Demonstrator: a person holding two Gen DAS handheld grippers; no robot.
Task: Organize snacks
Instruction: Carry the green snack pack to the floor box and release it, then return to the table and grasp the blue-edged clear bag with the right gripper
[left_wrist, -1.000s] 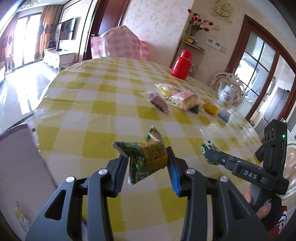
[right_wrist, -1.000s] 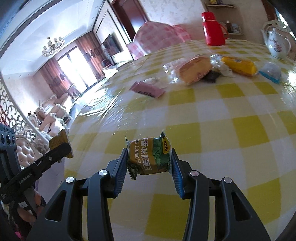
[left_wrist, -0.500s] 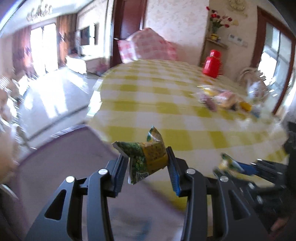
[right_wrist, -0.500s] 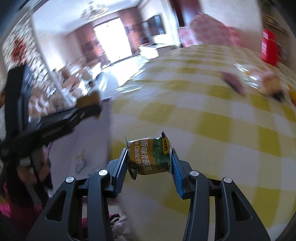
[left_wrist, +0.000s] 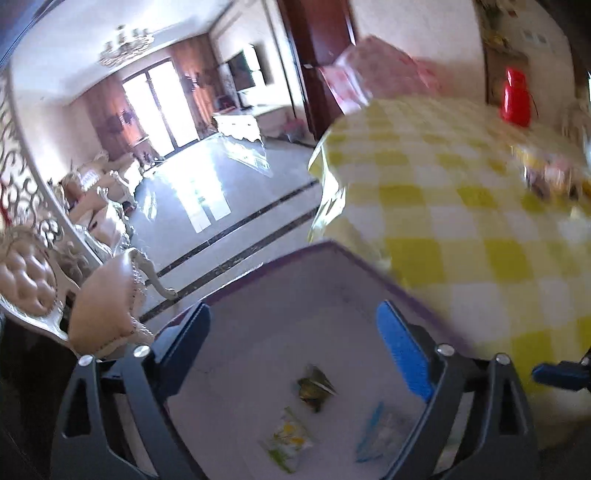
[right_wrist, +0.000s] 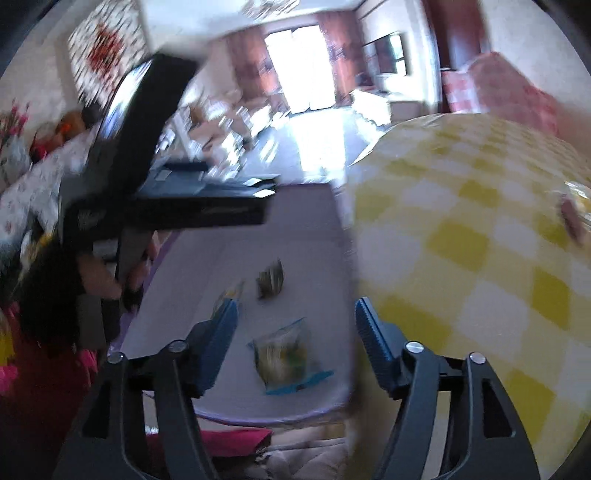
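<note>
My left gripper (left_wrist: 293, 314) hangs over a pale lilac bin with a purple rim (left_wrist: 369, 258) beside the table. Its jaws are opening, with nothing between them. Below it in the bin lie a dark green snack packet (left_wrist: 316, 386), a yellow-white packet (left_wrist: 288, 439) and a blue-edged packet (left_wrist: 380, 432). My right gripper (right_wrist: 295, 306) is over the same bin (right_wrist: 295, 229), its jaws also opening and empty. Under it I see the green packet (right_wrist: 271, 282) and a blue-edged packet (right_wrist: 284, 354). Both views are blurred.
The yellow-checked table (left_wrist: 480, 221) stands right of the bin, with more snacks (left_wrist: 550, 173) and a red thermos (left_wrist: 515, 98) far back. A padded chair (left_wrist: 103, 306) is at the left. The left gripper's black body (right_wrist: 147, 147) and a hand (right_wrist: 99, 280) fill the right wrist view's left.
Both grippers swung left off the table to above the bin. Each let go of its green snack packet, and the packets now lie in the bin.
</note>
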